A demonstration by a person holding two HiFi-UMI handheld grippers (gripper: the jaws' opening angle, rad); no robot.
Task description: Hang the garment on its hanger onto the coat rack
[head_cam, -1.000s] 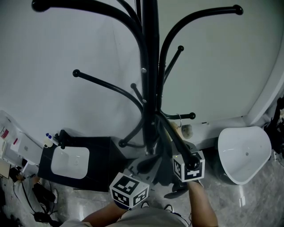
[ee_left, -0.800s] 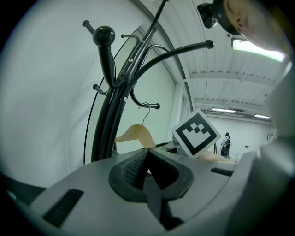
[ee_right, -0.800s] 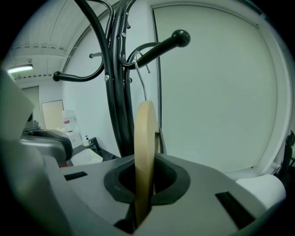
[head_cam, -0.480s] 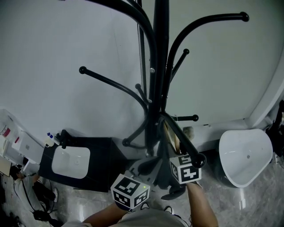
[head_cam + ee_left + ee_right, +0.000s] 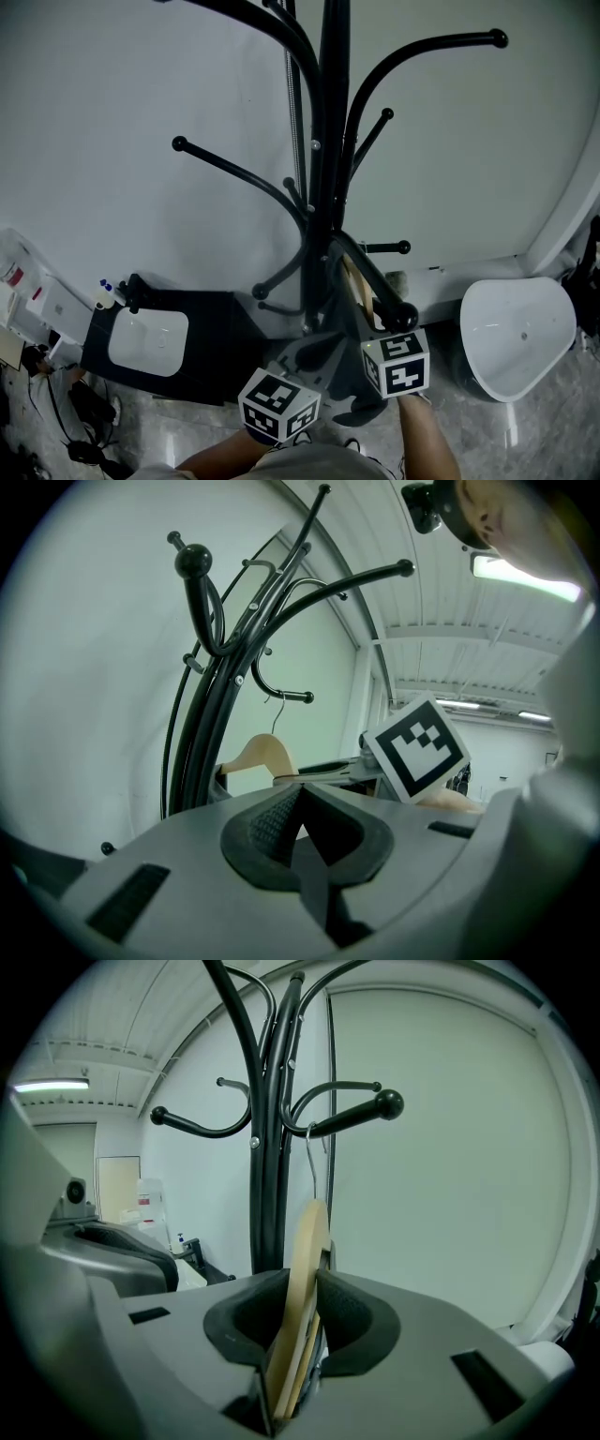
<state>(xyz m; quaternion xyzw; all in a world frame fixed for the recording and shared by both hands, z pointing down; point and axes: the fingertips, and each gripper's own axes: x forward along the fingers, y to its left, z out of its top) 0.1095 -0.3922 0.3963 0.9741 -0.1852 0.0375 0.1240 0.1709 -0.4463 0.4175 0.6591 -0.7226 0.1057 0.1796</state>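
Note:
The black coat rack (image 5: 328, 141) rises right in front of me, with curved arms that end in balls. My right gripper (image 5: 368, 317) is shut on a wooden hanger (image 5: 354, 281), just below a low arm's ball end (image 5: 403, 314). In the right gripper view the hanger (image 5: 305, 1260) stands edge-on between the jaws. Its wire hook (image 5: 308, 1162) reaches up to a ball-tipped arm (image 5: 388, 1103); I cannot tell if it rests on it. My left gripper (image 5: 322, 344) is shut beside it, with nothing seen in it (image 5: 300, 832). A bit of dark cloth (image 5: 221, 778) shows at the hanger's shoulder (image 5: 262, 755).
A black cabinet with a white basin (image 5: 150, 342) stands at the lower left, cables (image 5: 84, 422) on the floor beside it. A white tub-shaped container (image 5: 516, 323) sits at the right. The pale wall (image 5: 141, 84) is close behind the rack.
My right gripper with the hanger has come a little down and toward me, so the low arm's ball end now shows above its marker cube. The left gripper has barely moved.

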